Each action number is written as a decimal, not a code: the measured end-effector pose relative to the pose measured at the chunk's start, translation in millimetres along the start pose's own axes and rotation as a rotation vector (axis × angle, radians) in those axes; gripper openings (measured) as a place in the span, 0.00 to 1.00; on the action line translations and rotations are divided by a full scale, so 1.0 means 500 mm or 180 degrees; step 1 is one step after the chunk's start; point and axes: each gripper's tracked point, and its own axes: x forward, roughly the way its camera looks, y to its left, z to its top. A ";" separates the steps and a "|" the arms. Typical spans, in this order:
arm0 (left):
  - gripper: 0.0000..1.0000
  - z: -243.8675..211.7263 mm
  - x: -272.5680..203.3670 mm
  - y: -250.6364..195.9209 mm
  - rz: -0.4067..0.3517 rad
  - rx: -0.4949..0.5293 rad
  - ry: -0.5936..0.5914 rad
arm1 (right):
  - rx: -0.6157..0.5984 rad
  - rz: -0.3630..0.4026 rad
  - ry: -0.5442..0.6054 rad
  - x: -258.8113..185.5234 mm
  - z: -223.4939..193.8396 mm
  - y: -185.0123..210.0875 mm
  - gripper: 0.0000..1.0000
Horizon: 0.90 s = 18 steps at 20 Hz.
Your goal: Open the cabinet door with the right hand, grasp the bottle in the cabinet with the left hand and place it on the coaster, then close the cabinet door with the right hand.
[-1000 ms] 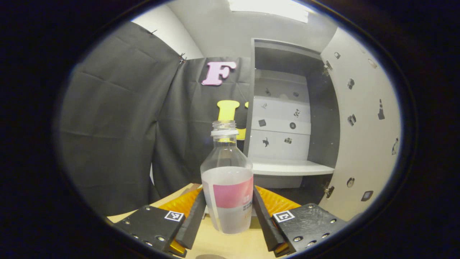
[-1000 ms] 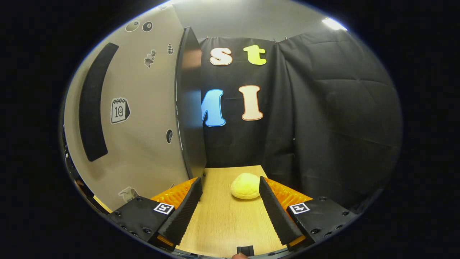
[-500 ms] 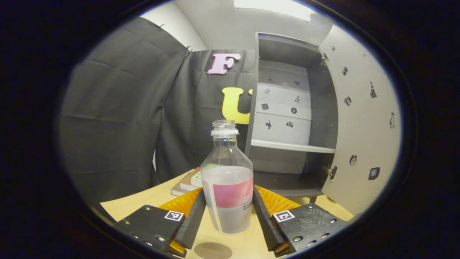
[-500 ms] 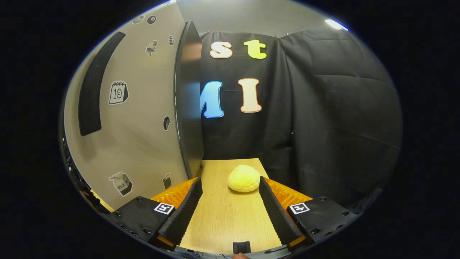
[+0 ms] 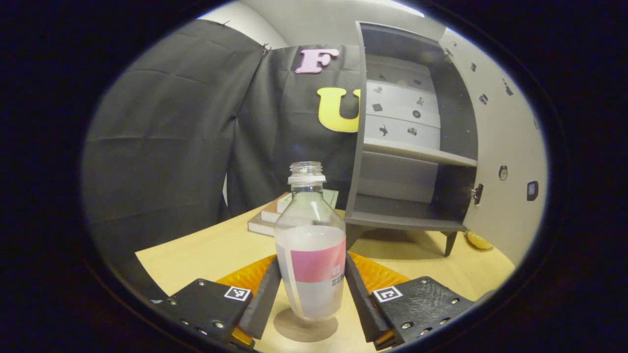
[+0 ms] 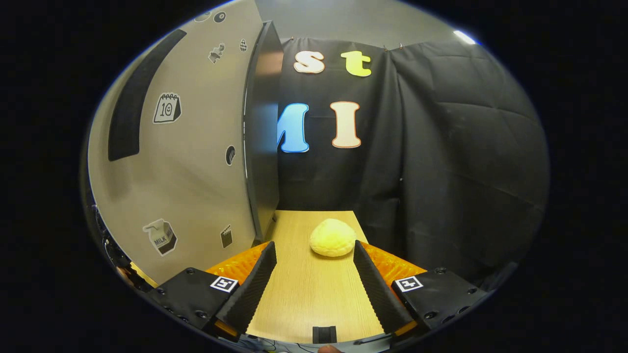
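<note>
**Bottle held just above the coaster, cabinet door open**

In the left gripper view, the left hand-held gripper [image 5: 312, 294] grasps a clear plastic bottle [image 5: 310, 245], one finger pressing on each side of its lower body. The bottle is upright, uncapped, partly filled with a pale liquid, and wears a pink and white label. Its base sits directly over a round brown coaster [image 5: 305, 328] on the wooden counter [image 5: 211, 250]; whether the base touches the coaster cannot be told. Behind the bottle lies a small stack of books [image 5: 270, 218]. To the right stands a grey cabinet [image 5: 407, 147] on short legs, with a shelf inside and its door [image 5: 510, 162] swung wide open.

In the right gripper view, the right hand-held gripper [image 6: 314, 279] is released, its fingers spread apart with nothing between them. It hovers above the counter [image 6: 309, 304], just beside the open cabinet door [image 6: 196, 162], which carries small stickers. A yellow bun-shaped object [image 6: 332, 238] rests on the counter ahead.
</note>
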 end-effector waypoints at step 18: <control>0.80 -0.119 -0.030 -0.007 0.0210 0.0440 0.0352 | 0.0013 0.0101 0.0017 0.019 -0.008 -0.003 0.96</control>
